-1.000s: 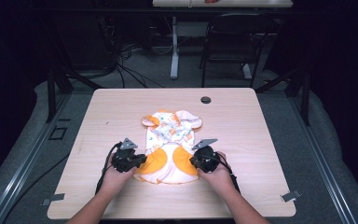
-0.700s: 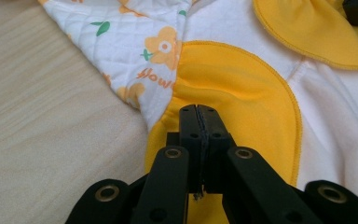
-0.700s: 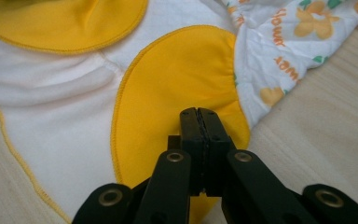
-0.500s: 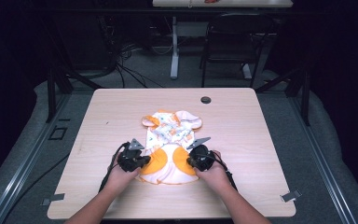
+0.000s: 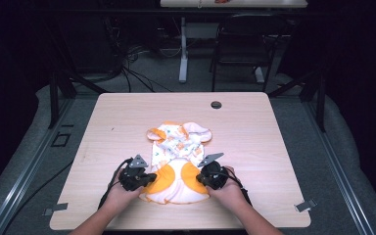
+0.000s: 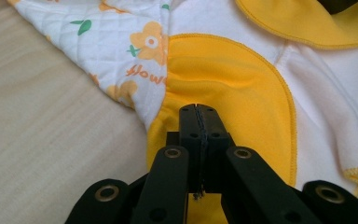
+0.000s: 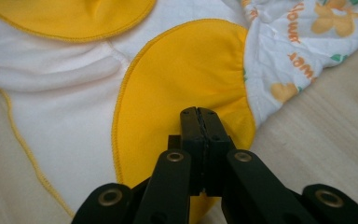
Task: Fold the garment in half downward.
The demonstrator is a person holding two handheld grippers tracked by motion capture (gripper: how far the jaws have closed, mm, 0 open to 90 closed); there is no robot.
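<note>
Now left gripper (image 6: pixel 199 112): jaws pressed together, pinching the edge of a yellow patch on the baby garment (image 6: pixel 223 70). Right gripper (image 7: pixel 199 114): jaws together too, clamped on the other yellow patch, at its edge. Garment (image 5: pixel 178 156) flat on the wooden table (image 5: pixel 274 147), near the front edge, between both hands; white flower-print part farther away, white and yellow part closest. Small dark hole (image 5: pixel 216 105) near the far edge.

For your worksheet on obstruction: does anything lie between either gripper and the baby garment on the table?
Nothing visible does. The left gripper and the right gripper each have their jaws closed at a yellow patch of the garment, at its near edge, with only fabric at the tips.
</note>
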